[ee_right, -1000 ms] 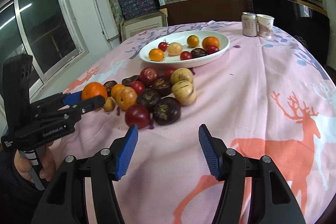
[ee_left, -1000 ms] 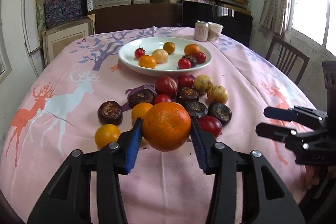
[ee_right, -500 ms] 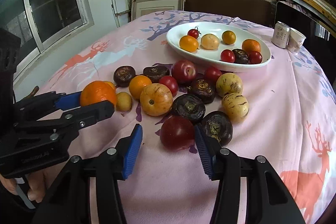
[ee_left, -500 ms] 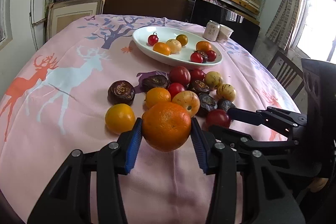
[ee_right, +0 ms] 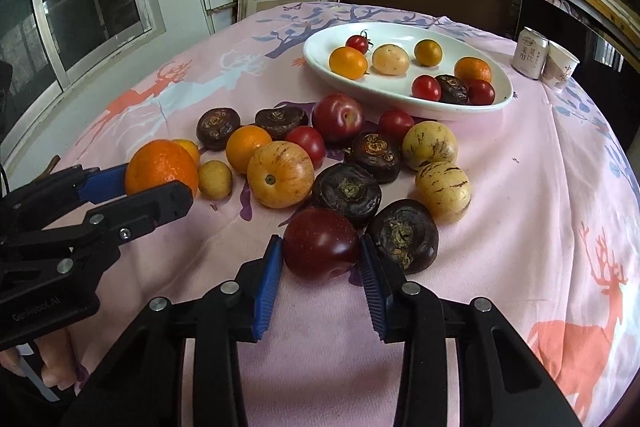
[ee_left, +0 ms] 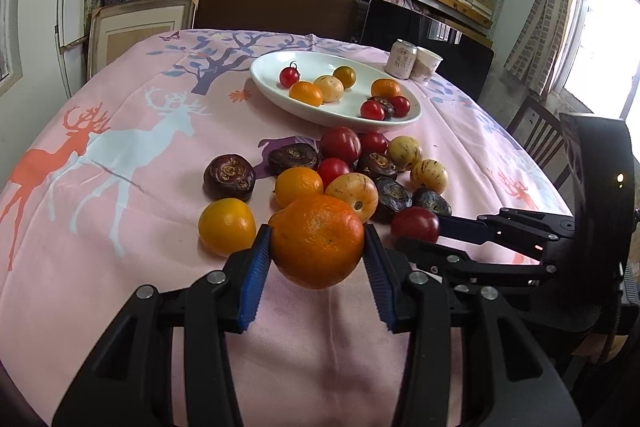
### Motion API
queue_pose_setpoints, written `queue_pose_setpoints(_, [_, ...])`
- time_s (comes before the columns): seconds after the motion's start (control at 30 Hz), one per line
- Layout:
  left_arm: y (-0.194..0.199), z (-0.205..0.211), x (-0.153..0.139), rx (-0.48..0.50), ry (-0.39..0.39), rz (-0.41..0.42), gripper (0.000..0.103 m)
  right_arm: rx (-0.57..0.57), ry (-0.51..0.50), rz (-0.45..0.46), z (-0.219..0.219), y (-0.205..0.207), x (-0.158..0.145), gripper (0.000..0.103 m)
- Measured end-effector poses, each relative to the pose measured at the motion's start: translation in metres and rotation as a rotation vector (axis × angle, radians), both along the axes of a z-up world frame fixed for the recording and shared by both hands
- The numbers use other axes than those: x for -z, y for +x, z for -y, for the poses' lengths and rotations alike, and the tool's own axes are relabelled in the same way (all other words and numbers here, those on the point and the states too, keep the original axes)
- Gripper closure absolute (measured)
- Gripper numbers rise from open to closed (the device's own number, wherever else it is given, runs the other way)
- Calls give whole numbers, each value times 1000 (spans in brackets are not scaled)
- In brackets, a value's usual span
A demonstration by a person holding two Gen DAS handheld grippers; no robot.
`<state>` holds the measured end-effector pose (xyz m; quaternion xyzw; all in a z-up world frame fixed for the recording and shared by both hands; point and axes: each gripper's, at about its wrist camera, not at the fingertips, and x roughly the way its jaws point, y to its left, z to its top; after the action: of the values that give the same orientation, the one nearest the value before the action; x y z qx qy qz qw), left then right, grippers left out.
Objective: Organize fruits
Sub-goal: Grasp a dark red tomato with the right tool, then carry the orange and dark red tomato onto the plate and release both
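My left gripper (ee_left: 316,247) is shut on a large orange (ee_left: 317,241) and holds it above the near side of the fruit pile; the orange also shows in the right wrist view (ee_right: 161,169). My right gripper (ee_right: 320,259) has closed around a dark red plum (ee_right: 321,247), which also shows in the left wrist view (ee_left: 415,224); both blue pads touch its sides while it rests on the cloth. A white oval plate (ee_right: 320,57) with several small fruits stands beyond the pile.
Loose fruits lie on the pink deer tablecloth (ee_right: 520,187): dark purple ones, yellow striped ones, oranges, red tomatoes. A can (ee_right: 529,53) and a paper cup (ee_right: 560,63) stand at the far right. A chair (ee_left: 536,139) stands by the table's right edge.
My right gripper moved forward to the dark red plum and its jaws narrowed onto it. My left gripper kept hold of the orange and shifted a little.
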<state>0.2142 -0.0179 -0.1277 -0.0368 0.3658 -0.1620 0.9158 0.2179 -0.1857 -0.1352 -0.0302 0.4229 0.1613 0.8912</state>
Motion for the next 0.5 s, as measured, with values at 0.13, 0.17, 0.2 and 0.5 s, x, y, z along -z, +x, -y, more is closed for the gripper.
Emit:
queue_pose_setpoints(0.13, [0,1,1,4,7,-3,58,12,51,38,13,-15,-12,64])
queue_pose_setpoints(0.17, [0,2,1,5,7,-5,58,19,64,47,18,-19,-14,64])
queue_pose_setpoints(0.2, [0,2,1,4,10,-6,58,30,78,56,24,-24,-17,64])
queue_pose_setpoints(0.5, [4,10,-4,41,50,-38,58,163,128,140,96,-44,-49,64])
